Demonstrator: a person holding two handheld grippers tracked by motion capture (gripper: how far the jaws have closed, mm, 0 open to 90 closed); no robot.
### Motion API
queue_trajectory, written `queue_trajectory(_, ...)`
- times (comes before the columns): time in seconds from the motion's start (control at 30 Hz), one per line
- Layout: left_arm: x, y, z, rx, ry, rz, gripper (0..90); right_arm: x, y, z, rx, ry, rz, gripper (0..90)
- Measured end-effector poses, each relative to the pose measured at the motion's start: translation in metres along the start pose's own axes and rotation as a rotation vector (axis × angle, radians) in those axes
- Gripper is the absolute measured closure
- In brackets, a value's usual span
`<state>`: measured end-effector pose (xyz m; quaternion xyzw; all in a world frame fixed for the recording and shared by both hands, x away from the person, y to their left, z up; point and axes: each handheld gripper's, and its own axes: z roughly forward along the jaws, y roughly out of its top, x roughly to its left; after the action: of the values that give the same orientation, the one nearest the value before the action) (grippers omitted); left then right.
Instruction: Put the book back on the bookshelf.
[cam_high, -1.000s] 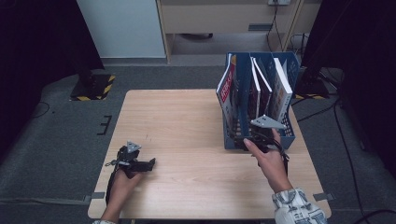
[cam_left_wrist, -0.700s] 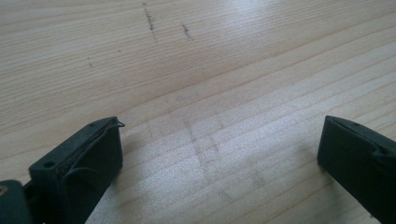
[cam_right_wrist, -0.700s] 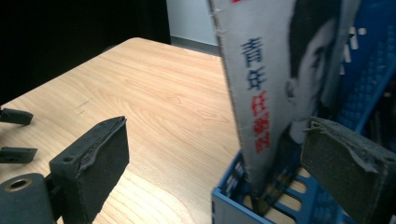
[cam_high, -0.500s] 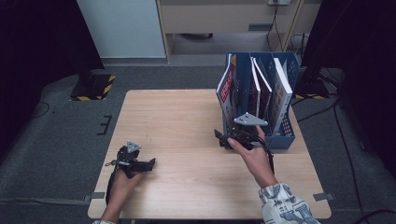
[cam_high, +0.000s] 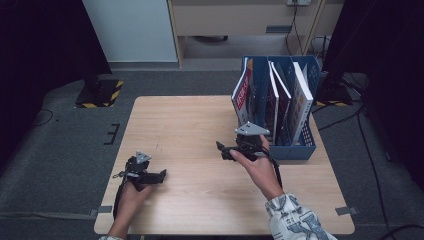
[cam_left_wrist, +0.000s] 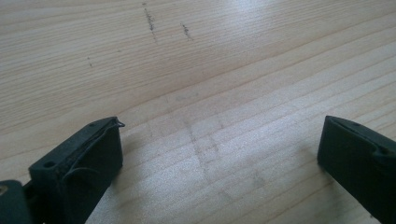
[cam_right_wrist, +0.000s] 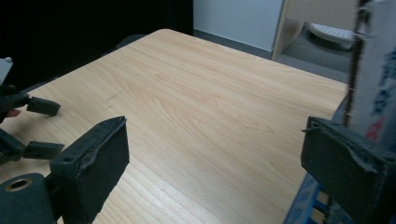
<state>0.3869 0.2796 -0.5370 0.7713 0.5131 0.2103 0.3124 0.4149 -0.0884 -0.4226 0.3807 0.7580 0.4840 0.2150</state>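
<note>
blue file rack (cam_high: 300, 145) of books stands just beside the right tool (cam_high: 223, 150), whose jaws gape wide and empty.

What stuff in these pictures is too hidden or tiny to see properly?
- Book titles: too small and blurred in the high view.
- Bottoms of the books: hidden by the blue rack's wall in the high view.
- The nearest book: cut off by the edge in the right gripper view, print blurred.
- Right gripper's jaw tips: too small in the high view.
- Left gripper: cut off by the edge in the right gripper view.
</note>
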Motion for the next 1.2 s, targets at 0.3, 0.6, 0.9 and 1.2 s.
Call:
queue_trajectory(0.3, 0.000, 0.000, 0.000, 0.000, 0.000, 0.000, 0.0, 0.013, 0.001, 0.012, 0.023, 0.026, -0.036, 8.1)
queue_trajectory(0.6, 0.000, 0.000, 0.000, 0.000, -0.001, 0.000, 0.0, 0.021, -0.003, 0.025, 0.050, 0.041, -0.048, 8.1)
queue_trajectory(0.9, 0.000, 0.000, 0.000, 0.000, -0.001, 0.001, 0.0, 0.033, -0.011, 0.040, 0.095, 0.066, -0.074, 9.8)
queue_trajectory(1.2, 0.000, 0.000, 0.000, 0.000, -0.004, 0.004, 0.0, 0.042, -0.029, 0.055, 0.150, 0.104, -0.057, 11.4)
